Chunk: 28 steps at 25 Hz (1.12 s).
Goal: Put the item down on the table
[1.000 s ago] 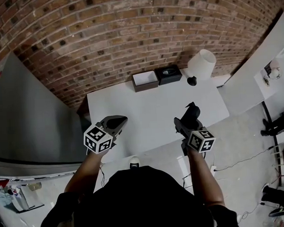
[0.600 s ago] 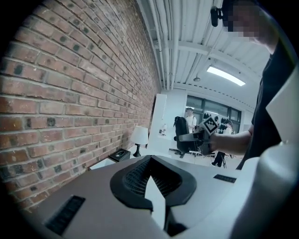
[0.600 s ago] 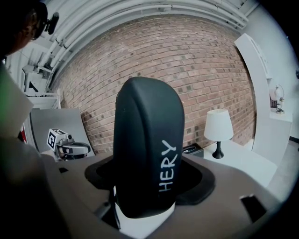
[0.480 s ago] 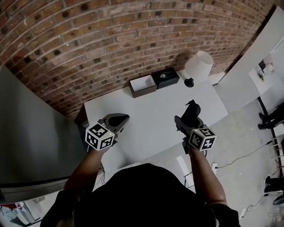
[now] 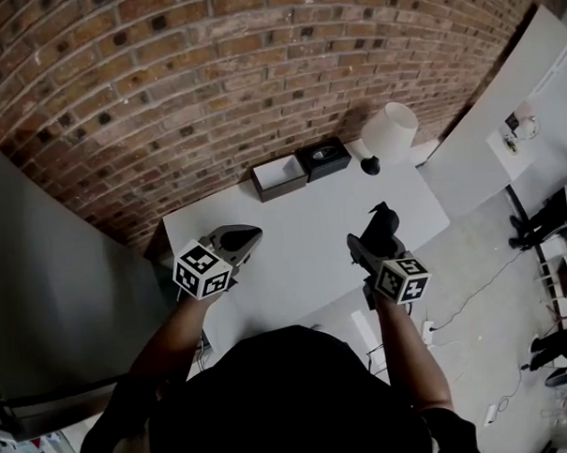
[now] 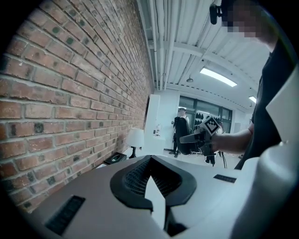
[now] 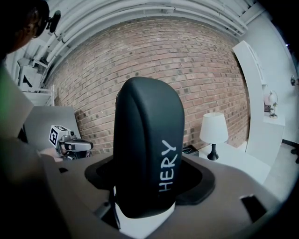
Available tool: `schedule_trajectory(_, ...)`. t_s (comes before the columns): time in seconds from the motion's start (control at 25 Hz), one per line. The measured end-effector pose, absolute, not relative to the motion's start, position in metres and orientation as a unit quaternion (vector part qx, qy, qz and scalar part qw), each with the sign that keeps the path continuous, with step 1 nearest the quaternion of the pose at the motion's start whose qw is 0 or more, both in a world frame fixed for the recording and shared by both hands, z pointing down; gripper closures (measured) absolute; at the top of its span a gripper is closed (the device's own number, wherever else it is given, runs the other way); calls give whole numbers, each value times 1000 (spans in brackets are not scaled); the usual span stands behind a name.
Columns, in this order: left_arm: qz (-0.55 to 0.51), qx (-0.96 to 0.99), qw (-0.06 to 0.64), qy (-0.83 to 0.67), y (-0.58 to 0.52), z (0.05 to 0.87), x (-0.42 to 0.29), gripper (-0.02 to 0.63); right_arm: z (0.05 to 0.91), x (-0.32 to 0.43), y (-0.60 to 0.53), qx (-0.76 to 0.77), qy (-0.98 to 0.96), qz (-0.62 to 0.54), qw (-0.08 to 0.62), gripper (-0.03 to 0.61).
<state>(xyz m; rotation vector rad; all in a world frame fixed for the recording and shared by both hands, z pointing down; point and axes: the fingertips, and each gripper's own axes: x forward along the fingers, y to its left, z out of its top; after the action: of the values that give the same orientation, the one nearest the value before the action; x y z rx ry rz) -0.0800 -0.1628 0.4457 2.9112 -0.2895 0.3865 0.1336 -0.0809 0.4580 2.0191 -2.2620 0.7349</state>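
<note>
A black, rounded item with white lettering stands upright between the jaws of my right gripper, which is shut on it. In the head view the black item hangs over the right front part of the white table, above the surface. My left gripper hovers over the table's left front edge, its jaws together with nothing in them. The left gripper view looks along the left gripper and shows the right gripper across the table.
At the table's far edge by the brick wall stand an open brown box with a white inside, a black box and a white-shaded lamp. A white counter lies to the right. Cables run over the floor.
My left gripper has drifted a little to the right over the table's edge. The right gripper with the black item has barely moved.
</note>
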Motion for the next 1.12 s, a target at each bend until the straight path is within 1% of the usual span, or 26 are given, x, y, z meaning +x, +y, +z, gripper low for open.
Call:
schedule_trajectory(0.28,130,982,97,-95,-168,449,-67,598,467,137,-87,644,-725,243,7,233)
schedule_trajectory(0.56,122,980,98,-125,-190,444,-65,597,471,149,-106,631,-736,244,9,233)
schedule_trajectory(1.12,129,975,103,-146,-216,447,-22,598,478,195,-145,610,-752,251,13,233)
